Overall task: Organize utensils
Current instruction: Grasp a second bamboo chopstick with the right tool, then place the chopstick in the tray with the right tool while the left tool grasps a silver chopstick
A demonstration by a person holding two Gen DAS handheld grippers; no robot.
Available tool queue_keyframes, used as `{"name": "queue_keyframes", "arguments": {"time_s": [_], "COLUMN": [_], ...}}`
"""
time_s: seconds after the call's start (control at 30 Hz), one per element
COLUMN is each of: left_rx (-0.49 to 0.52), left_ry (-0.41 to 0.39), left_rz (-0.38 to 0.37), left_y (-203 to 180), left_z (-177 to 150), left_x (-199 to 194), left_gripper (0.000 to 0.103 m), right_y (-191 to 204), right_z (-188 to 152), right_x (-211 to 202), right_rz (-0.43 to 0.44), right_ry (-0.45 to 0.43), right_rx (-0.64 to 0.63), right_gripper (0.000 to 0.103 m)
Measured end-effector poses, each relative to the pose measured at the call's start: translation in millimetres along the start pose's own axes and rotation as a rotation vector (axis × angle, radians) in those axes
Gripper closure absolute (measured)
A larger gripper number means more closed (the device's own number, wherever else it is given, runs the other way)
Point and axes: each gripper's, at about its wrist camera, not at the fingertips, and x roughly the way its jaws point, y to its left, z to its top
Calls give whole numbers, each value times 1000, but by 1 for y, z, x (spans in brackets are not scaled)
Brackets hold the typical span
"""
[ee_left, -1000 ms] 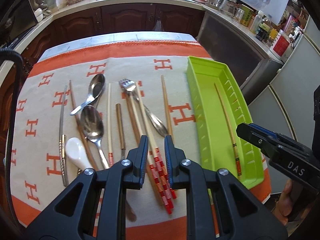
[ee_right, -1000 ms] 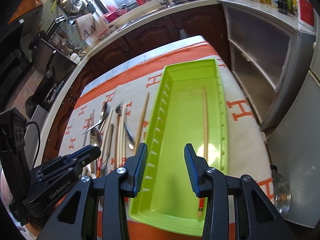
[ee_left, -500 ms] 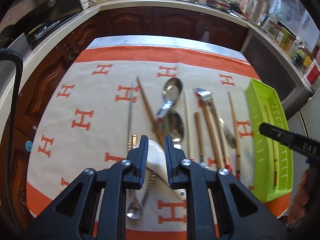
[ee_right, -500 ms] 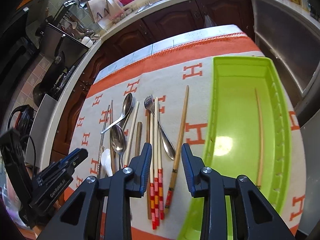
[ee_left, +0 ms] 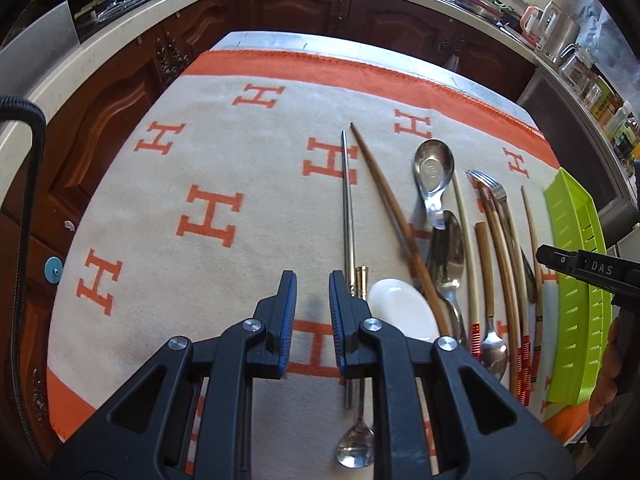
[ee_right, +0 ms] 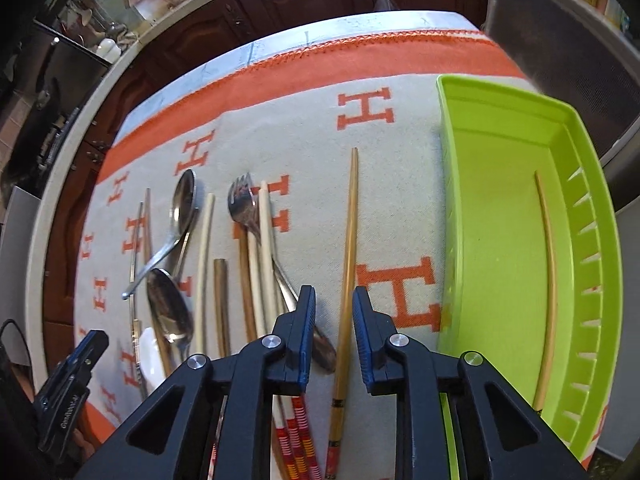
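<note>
Closing right tongs (ee_right: pixel 334 334) — chopstick (ee_right: pixel 347 276) between, tray (ee_right: pixel 452 240) beside

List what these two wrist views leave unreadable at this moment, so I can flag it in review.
- Right wrist view: whether the right gripper, jaws closing, touches the bamboo chopstick between its pads; the view cannot settle it.
- Left wrist view: the white ceramic spoon, partly hidden behind the left gripper.
- Right wrist view: the red-striped chopstick ends, cut off by the bottom edge.
- Left wrist view: the green tray, its inside too foreshortened to show contents.
</note>
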Motion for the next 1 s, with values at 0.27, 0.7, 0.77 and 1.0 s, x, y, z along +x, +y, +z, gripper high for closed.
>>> {"name": "queue_keyframes", "arguments": {"time_s": [0.27,0.7,0.77,1.0], "left_rx": [8,13,10,6], "left_ry": [25,35,34,30], "left_rz": [-45,-57,-53,-62], "left_y": [2,6,8,11], "left_z": [0,2,2,5], "left_x": [14,20,19,12], "left_gripper": [89,89,89,89], "right_y": [19,20,17,-3], "right_z": [0,5,2,-9], "right_x": [16,21,15,-31], "right_rz": [-156,-65,-40,73], "right_ry": [39,79,63,-8], "right_rx": [-86,-83,-64,-7], "right_gripper": [83,97,97,97]}}
